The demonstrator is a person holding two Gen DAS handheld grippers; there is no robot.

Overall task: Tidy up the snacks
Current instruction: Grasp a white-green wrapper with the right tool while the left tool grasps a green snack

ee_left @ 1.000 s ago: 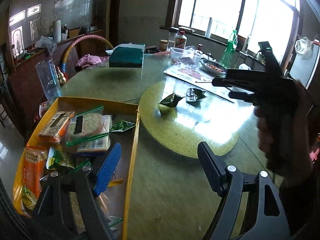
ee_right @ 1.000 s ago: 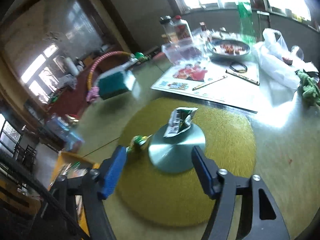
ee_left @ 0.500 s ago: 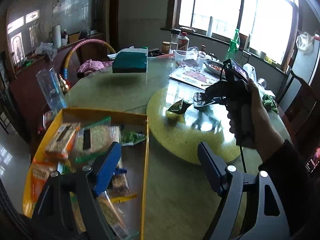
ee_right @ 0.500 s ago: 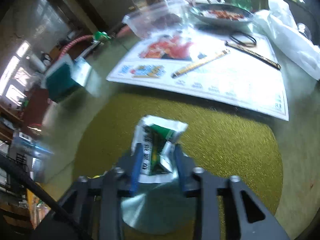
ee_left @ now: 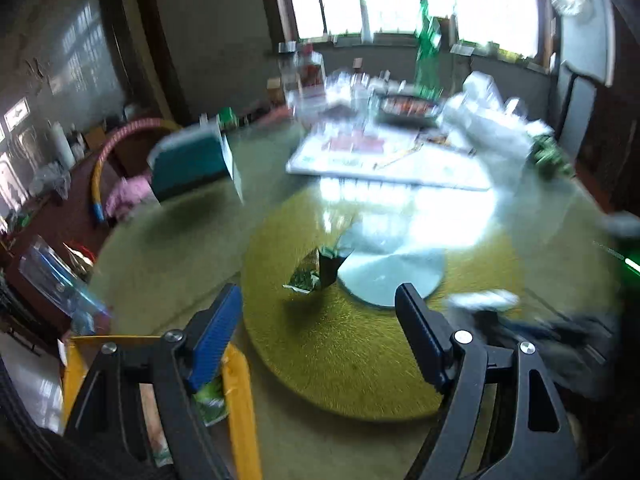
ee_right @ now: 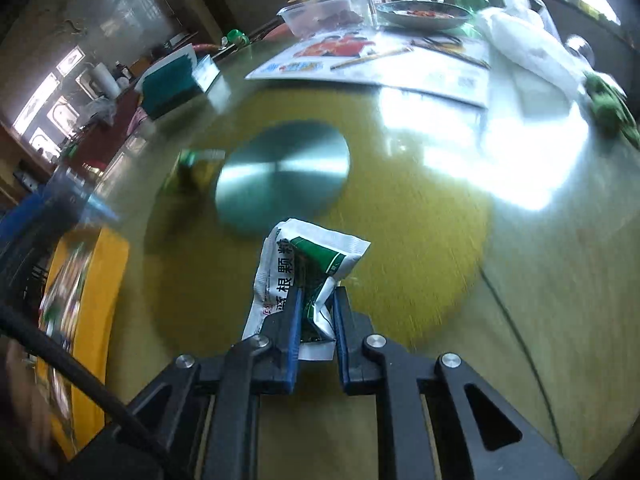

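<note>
— Held where? White-and-green sachet (ee_right: 308, 276), pinched near its lower end between the blue pads of the right claw (ee_right: 316, 320), lifted clear of the bench (ee_right: 560, 280) above the yellow-green round mat (ee_right: 420, 240).

— Why gripped so low? Probably to leave the printed upper part free and the packet hanging upright; crumpled where squeezed, so a soft, light thing, likely to flex on release.

— And the other packet? Dark green packet (ee_left: 320, 272), resting on the mat right at the edge of the silver disc (ee_left: 392, 276) in its middle, untouched.

— Left claw (ee_left: 320, 332)? Spread wide, nothing between the fingers, aimed at that packet from short of it; judged to be lining up for the next pick.

— Destination? Yellow box (ee_left: 240, 400) at the near left edge of the bench, beside the mat, some wrappers visible inside. Close at hand, presumably to keep each carry short.

— Beyond that? Placemat (ee_right: 380, 64), clear tub (ee_right: 328, 14) and dish (ee_right: 420, 14) at the far side by the window, teal box (ee_right: 172, 84) to the left, well apart from the work. Left view blurred; finer detail not readable.
</note>
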